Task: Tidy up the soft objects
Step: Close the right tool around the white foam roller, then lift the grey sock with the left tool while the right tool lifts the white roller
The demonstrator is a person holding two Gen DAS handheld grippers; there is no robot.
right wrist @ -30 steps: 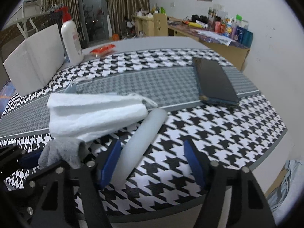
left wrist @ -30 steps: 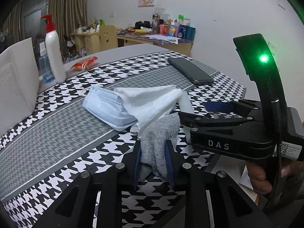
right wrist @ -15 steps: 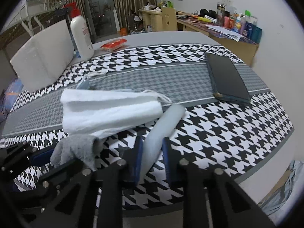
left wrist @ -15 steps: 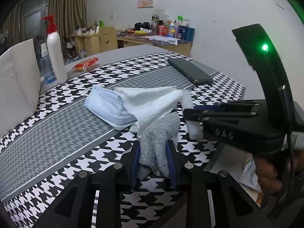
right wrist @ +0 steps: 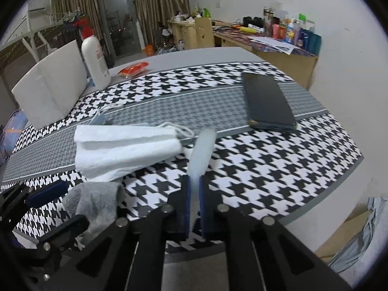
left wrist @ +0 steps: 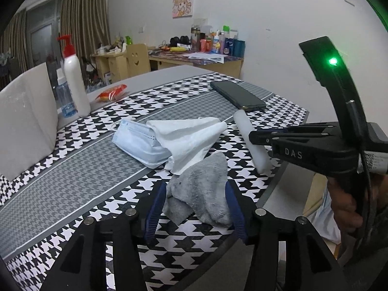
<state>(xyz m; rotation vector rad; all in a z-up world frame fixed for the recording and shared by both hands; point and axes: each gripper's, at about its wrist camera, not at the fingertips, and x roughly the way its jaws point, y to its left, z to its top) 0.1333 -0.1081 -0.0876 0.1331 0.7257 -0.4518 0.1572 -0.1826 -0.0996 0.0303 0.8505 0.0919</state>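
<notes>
R gripper [right wrist: 194,191] squeezing foam roll [right wrist: 202,150]

The tablecloth [left wrist: 72,181] has black and white checks with a gray stripe. The sock [left wrist: 201,194] is gray, the towel [left wrist: 189,140] white, the mask [left wrist: 135,140] light blue.

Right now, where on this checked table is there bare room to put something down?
Free: the grey band left of the face mask, and the checks below the phone. Crowded: mask, white towel, grey cloth and foam roll.
</notes>
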